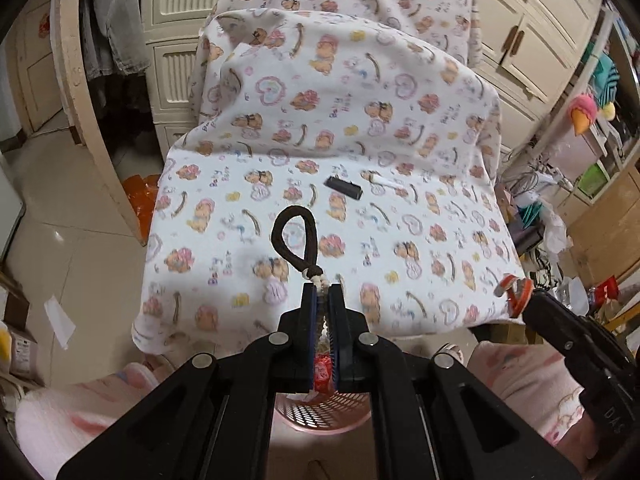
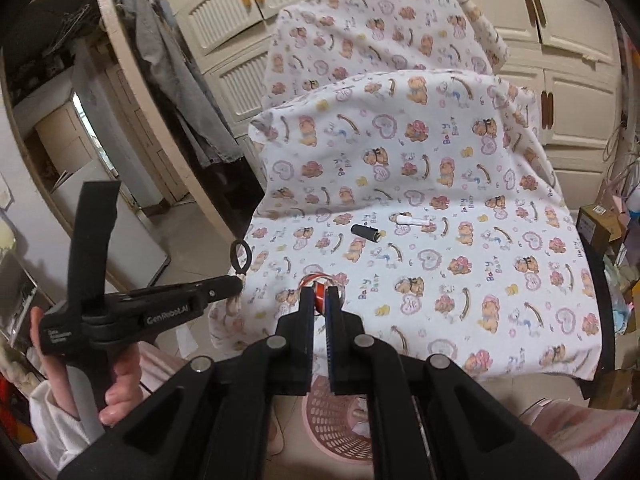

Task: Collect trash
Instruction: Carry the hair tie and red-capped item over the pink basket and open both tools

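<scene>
My left gripper is shut on a brown cord loop with a pale knot; it also shows in the right wrist view, held off the cloth's left edge. My right gripper is shut on a red and white wrapper, seen in the left wrist view too. A black cylinder and a small white tube lie on the bear-print cloth. A pink mesh basket sits below both grippers.
The cloth covers a chair-like seat and backrest. Cream cabinets stand behind. Clothes hang at left. Clutter, boxes and bags crowd the right. An orange bag and a paper scrap lie on the tile floor.
</scene>
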Demonstrator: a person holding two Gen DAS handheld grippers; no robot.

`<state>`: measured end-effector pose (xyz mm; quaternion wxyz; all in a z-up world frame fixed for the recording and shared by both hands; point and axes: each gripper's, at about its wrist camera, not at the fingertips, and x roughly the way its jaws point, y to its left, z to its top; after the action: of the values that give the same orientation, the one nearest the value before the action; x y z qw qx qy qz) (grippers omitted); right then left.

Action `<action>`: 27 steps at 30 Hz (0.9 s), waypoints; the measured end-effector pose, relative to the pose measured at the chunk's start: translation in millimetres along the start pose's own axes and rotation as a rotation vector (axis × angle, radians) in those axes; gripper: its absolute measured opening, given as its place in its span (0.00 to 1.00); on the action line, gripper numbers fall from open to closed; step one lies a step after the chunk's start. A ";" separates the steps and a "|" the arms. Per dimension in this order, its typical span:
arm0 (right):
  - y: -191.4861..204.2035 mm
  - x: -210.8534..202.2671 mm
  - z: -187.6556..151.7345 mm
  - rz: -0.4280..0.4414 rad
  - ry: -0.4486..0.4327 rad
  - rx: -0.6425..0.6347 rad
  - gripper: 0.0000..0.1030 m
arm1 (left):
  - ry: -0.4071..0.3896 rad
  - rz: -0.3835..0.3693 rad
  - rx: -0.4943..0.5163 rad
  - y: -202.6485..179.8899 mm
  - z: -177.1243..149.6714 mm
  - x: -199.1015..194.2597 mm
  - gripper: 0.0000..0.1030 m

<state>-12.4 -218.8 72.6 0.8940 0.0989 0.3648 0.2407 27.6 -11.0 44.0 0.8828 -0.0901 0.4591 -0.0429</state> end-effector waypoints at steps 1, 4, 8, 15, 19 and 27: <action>-0.2 0.8 -6.5 0.002 0.001 0.001 0.05 | -0.005 0.003 0.004 -0.9 -5.2 1.5 0.04; -8.2 12.8 -22.4 -0.010 0.033 0.023 0.05 | 0.014 0.005 0.006 0.7 -19.8 18.9 0.04; -31.3 45.7 -43.0 -0.021 0.142 0.095 0.05 | 0.140 -0.028 -0.018 6.2 -35.1 53.0 0.04; -49.1 89.0 -64.6 -0.040 0.288 0.134 0.05 | 0.327 -0.084 -0.024 2.6 -56.1 91.5 0.04; -56.4 109.0 -77.5 -0.037 0.359 0.177 0.05 | 0.368 -0.075 -0.016 1.5 -64.9 103.5 0.04; -66.1 153.1 -108.2 -0.110 0.494 0.190 0.05 | 0.493 -0.043 -0.025 8.3 -88.1 142.4 0.05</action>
<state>30.2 -198.9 -120.5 0.7763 0.1006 0.5976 0.1734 37.4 -35.9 -121.5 0.7416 -0.0976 0.6592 -0.0767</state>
